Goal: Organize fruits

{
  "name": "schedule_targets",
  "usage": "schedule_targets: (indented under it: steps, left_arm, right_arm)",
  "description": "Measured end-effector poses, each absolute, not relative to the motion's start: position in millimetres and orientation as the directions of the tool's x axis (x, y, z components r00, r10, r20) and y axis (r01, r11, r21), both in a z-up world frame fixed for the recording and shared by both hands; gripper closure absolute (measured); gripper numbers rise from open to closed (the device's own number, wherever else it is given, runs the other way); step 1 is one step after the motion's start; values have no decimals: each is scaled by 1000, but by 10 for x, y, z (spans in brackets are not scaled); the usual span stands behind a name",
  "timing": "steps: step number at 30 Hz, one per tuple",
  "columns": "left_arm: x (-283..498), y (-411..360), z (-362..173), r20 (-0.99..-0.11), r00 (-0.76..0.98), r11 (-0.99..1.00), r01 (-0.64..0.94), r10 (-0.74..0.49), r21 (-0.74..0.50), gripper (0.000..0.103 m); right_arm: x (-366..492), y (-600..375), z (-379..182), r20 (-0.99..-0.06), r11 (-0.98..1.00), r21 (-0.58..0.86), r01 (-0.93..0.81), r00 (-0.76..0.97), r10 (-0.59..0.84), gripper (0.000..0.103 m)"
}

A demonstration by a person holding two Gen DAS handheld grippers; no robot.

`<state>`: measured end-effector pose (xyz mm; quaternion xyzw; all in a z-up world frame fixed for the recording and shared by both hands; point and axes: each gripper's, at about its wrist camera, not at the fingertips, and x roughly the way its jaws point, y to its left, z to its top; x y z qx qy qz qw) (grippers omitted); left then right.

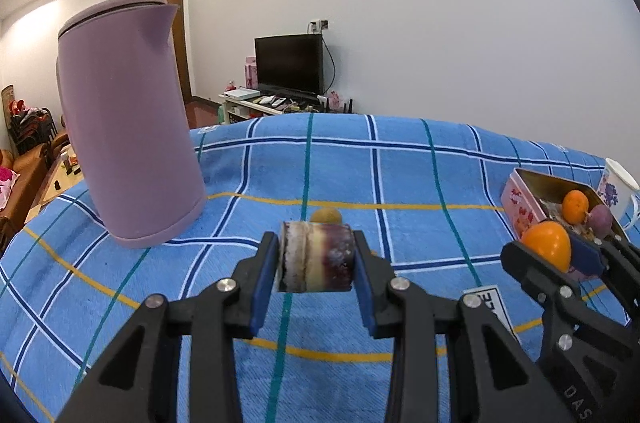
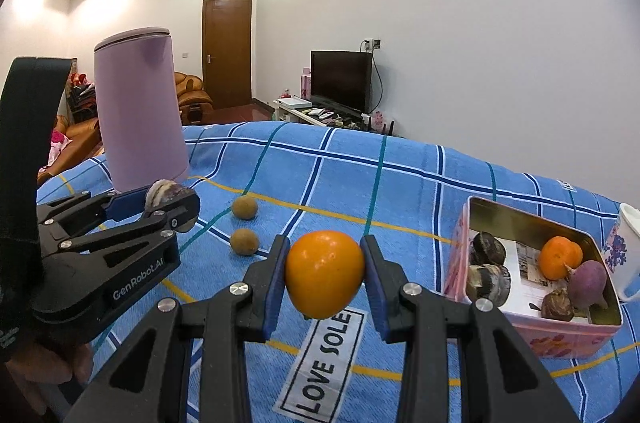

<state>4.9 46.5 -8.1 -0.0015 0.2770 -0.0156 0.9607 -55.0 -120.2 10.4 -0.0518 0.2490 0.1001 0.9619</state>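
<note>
Above a bench draped in blue plaid cloth (image 2: 400,183), two hand-held tongs each carry a piece of produce toward a pink tin (image 2: 520,327). The left tongs (image 1: 316,255) are clamped on a short, purple-and-cream banded chunk (image 1: 316,257), apparently cut sugarcane; the right tongs (image 2: 325,273) are closed on an orange fruit (image 2: 325,273), held clear of the cloth just beside the tin. That tin already holds a mandarin (image 2: 560,257), a purple root (image 2: 586,283) and several dark chunks (image 2: 489,279).

Risk lies in the release: the smooth, rounded fruit could slip from the flat pads or roll out if dropped near the rim, and the two tongs, arriving together, could collide over the small opening. Two brown round fruits (image 2: 244,223) remain loose on the cloth, near a lilac kettle (image 2: 140,115). A white mug (image 2: 624,247) stands beside the tin. Behind, a living room shows a television (image 2: 342,81), a wooden door and a sofa.
</note>
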Motion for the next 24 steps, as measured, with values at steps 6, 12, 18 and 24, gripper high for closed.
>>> schedule_targets:
  steps: [6, 12, 18, 24]
  left_arm:
    - [4, 365, -84, -537, 843, 999, 45, -41, -6, 65]
    - [-41, 280, -76, -533, 845, 999, 53, -44, 2, 65]
    - [-99, 199, -68, -531, 846, 998, 61, -48, 7, 65]
    - [-141, 87, -64, -534, 843, 997, 79, -60, 13, 65]
  right_arm:
    - [-592, -1269, 104, -490, 976, -54, -211, 857, 158, 65]
    - [-621, -1356, 107, -493, 978, -46, -202, 856, 154, 65]
    - [-664, -1374, 116, -489, 978, -54, -202, 859, 150, 65]
    - [-713, -1417, 120, -485, 978, -65, -200, 862, 144, 65]
